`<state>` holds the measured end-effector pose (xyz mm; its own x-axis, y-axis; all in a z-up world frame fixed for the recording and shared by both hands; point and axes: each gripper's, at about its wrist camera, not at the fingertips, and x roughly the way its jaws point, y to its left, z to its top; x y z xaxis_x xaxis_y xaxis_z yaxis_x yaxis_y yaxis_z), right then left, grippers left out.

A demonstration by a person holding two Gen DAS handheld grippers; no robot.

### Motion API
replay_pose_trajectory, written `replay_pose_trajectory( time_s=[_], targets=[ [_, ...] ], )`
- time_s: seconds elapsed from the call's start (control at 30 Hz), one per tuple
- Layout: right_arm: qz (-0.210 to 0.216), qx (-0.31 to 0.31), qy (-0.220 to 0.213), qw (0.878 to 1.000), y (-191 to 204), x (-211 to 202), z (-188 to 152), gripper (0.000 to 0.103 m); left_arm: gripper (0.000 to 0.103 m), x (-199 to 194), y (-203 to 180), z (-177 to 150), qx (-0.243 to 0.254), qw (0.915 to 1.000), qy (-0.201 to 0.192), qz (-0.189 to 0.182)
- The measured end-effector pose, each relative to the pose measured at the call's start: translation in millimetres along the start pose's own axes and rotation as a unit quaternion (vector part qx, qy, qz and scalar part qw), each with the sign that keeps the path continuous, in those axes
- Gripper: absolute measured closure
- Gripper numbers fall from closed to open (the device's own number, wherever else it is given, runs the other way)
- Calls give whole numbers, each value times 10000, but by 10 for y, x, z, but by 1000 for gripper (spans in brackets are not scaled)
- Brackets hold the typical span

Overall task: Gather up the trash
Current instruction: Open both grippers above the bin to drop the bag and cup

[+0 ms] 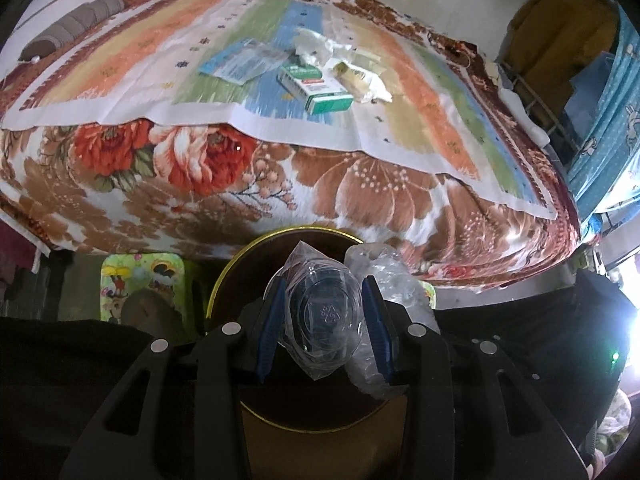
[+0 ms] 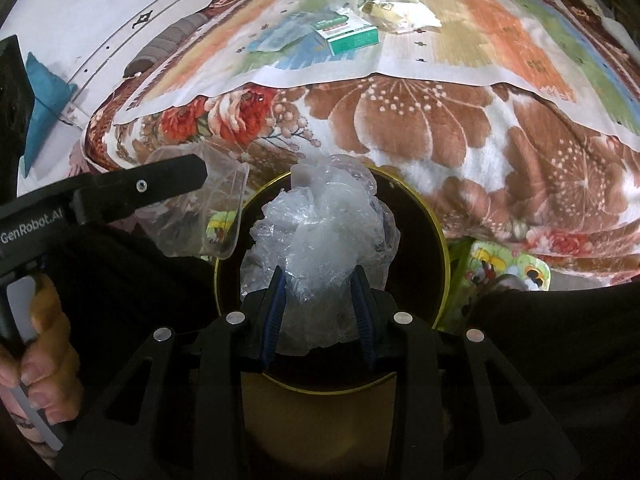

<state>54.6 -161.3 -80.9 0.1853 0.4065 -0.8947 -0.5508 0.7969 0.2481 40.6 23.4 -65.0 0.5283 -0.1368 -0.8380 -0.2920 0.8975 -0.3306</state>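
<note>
Clear plastic fills both claws, so we judge the job to be partway through: two pieces are lifted and poised over the bin, none of them visibly dropped in, and more litter waits on the bed. From the left wrist we see our left gripper point(image 1: 324, 312) clamped on a clear plastic cup point(image 1: 320, 320) wrapped in a thin bag, its blue pads pressing both sides, held right above the dark mouth of the round bin point(image 1: 236, 264) with the gold rim. Just to its right hangs the crumpled plastic wrap point(image 1: 384, 280) that the other claw carries. Further off, on the striped cloth point(image 1: 140, 76) spread over the flowered blanket point(image 1: 360, 184), lie a green box point(image 1: 320, 88), a blue packet point(image 1: 240, 62), a white tissue wad point(image 1: 316, 44) and a small yellowish wrapper point(image 1: 356, 78), all untouched and well apart from us. From the right wrist we see our right gripper point(image 2: 320, 300) closed on the crumpled plastic wrap point(image 2: 320, 240), which bulges up between the pads over the middle of the bin point(image 2: 440, 232). At the left edge our left hand point(image 2: 48, 332) grips the handle of the other tool, whose black finger reaches in level toward the bin's rim with the bagged cup point(image 2: 200, 212) hanging from it. The green box point(image 2: 352, 38) and the rest of the litter lie on the bed beyond; we judge that both loads want releasing, then a return for those.
</note>
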Motion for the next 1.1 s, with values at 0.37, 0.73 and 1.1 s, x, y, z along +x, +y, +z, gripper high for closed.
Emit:
replay_pose_trajectory(
  time_s=[0.37, 0.73, 1.1],
  targets=[
    [196, 199, 87, 9996, -52, 22, 30, 45, 39, 6, 90, 47, -375, 9992, -2, -99],
    [177, 49, -77, 9998, -14, -49, 57, 37, 29, -60, 300, 136, -883, 9954, -106, -352],
    [280, 9, -499, 9984, -43, -229, 239, 15, 6, -181, 312, 243, -755, 9942, -725, 232]
  ],
)
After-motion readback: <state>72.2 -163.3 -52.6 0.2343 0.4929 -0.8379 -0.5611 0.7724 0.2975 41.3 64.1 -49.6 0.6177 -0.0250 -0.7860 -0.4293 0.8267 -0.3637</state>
